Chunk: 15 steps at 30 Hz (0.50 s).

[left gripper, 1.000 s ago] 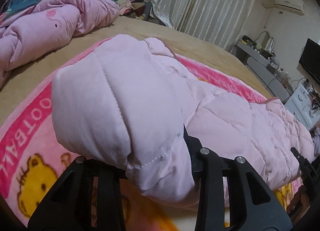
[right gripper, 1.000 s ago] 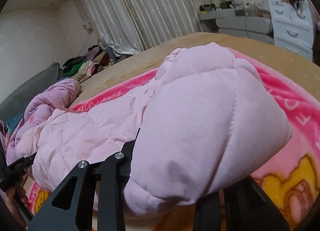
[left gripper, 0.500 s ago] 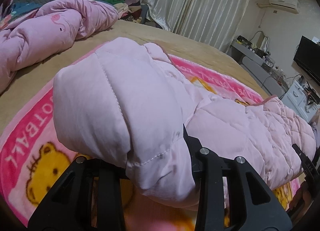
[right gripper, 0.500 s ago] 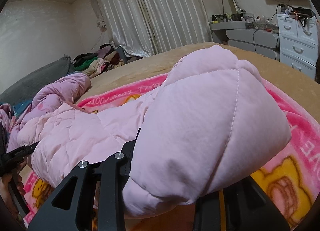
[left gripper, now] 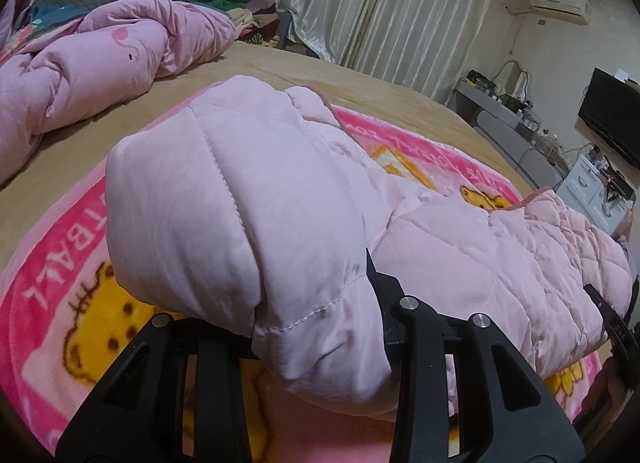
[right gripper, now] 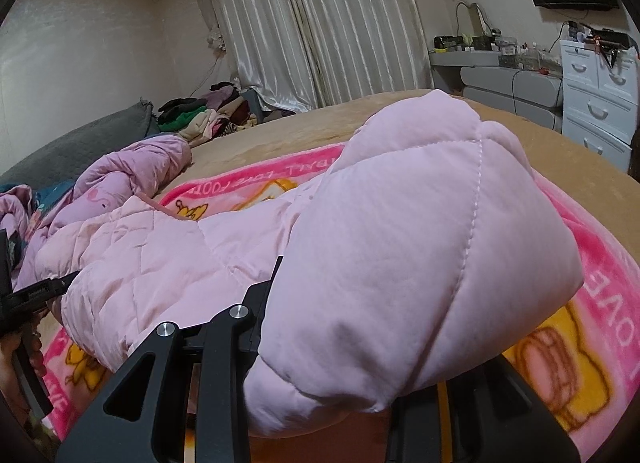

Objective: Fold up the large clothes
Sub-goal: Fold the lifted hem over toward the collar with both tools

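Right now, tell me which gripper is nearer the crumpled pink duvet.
Left. The left gripper clamps the pale pink quilted jacket on the crumpled pink duvet side; the right gripper holds the far end.

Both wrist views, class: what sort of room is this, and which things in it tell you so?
Very likely a home bedroom. The pink quilted coat is being handled over a wide bed spread with a cartoon blanket; a rumpled pink duvet lies on it, and a white chest of drawers stands by the wall.

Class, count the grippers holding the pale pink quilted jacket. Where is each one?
2: the left gripper grips one end of the jacket; the right gripper grips the opposite end.
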### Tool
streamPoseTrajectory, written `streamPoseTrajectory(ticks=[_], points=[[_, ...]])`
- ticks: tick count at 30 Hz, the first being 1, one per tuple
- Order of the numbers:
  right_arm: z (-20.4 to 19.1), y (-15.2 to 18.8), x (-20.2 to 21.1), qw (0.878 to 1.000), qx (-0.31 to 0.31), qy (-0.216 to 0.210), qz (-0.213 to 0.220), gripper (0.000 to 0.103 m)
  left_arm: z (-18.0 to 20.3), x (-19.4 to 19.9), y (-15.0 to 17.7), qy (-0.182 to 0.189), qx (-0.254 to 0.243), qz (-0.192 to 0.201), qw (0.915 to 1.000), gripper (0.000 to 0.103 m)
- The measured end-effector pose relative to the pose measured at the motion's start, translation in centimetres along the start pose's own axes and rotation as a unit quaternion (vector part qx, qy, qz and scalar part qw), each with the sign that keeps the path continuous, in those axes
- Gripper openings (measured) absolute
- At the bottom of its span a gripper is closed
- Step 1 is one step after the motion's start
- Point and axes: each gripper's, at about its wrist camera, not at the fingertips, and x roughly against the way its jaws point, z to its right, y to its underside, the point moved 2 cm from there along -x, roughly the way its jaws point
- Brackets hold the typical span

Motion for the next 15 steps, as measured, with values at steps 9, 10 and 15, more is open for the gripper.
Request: streamPoseTrajectory(ticks=[9,10,15], points=[[0.1,2.0,1.9,1.0,0.002,0.002,-0.011,0.029,-0.4,2.0,2.6,0.004,-0.012,0.0,0.9999,0.027],[0.1,2.3,1.9,1.0,0.0,0.003,-0.015,0.029,-0.5,2.1,2.9,0.005,-0.013,0.0,0.9999,0.027],[0.3,4.0,2.0,0.999,-0.014,0.009,-0.03,0.029,-0.8,2.6,4.9,0.0,-0.019,-0.003,0.9998,0.028]])
